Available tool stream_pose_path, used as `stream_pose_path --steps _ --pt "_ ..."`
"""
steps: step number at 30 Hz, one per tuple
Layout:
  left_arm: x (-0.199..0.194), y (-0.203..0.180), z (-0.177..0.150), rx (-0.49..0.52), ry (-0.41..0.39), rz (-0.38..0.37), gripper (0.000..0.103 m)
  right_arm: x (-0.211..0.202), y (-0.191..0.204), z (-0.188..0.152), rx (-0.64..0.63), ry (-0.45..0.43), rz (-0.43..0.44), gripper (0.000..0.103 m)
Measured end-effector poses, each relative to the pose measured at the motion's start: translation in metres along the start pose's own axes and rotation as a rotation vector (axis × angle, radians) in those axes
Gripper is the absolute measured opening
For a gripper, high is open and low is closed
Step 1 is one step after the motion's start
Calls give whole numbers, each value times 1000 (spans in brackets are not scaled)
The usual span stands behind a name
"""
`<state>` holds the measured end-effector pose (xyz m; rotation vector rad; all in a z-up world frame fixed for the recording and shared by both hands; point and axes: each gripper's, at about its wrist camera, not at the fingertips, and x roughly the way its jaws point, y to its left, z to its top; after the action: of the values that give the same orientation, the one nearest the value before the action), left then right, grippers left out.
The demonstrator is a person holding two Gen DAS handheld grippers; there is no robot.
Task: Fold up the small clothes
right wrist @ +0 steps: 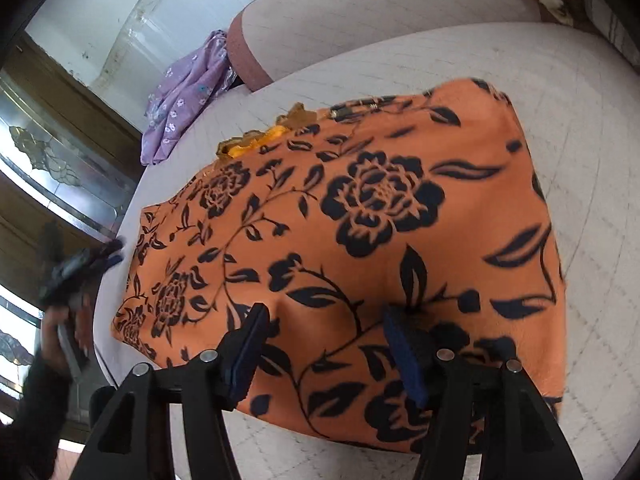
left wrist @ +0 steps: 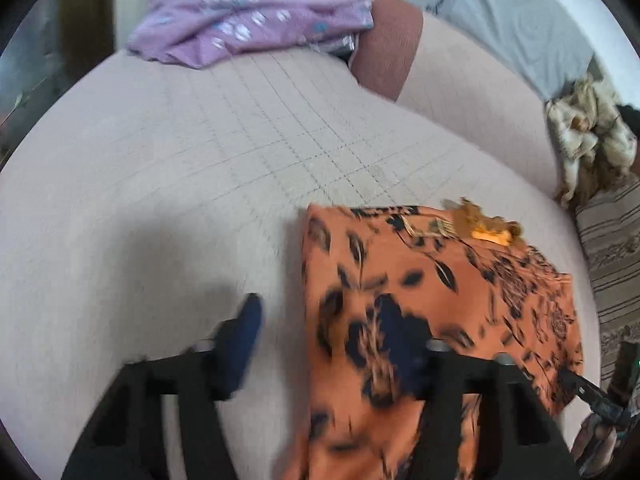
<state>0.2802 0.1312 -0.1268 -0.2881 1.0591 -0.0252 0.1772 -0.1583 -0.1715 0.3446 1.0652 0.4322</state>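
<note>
An orange garment with a black flower print (right wrist: 360, 240) lies folded flat on the pale quilted bed (right wrist: 560, 100). In the left wrist view it (left wrist: 440, 300) sits at the lower right. My left gripper (left wrist: 324, 336) is open; its left finger is over bare bed, its right finger over the garment's near edge. My right gripper (right wrist: 324, 320) is open just above the garment's near edge, holding nothing. The left gripper also shows in the right wrist view (right wrist: 80, 264), at the bed's left edge.
A crumpled purple flowered garment (left wrist: 248, 12) lies at the far side of the bed, next to a reddish-brown bolster (left wrist: 384, 44). A grey pillow (left wrist: 520, 24) and a tan crumpled cloth (left wrist: 588, 136) are at the right. A glass-panelled wooden door (right wrist: 52, 152) stands left.
</note>
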Motion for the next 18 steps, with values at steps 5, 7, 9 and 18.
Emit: stream_pose_path --steps 5,7,9,18 --pt "22 -16 31 106 12 13 4 -5 -7 -2 1 -1 21 63" --pt "-3 -35 30 216 -126 12 4 -7 -5 -3 -7 2 16 63" --pt "1 -36 31 243 -157 -4 4 -6 -7 -6 -3 0 18 63" --pt "11 -5 14 145 -111 151 36 -18 -2 10 40 -16 23 64"
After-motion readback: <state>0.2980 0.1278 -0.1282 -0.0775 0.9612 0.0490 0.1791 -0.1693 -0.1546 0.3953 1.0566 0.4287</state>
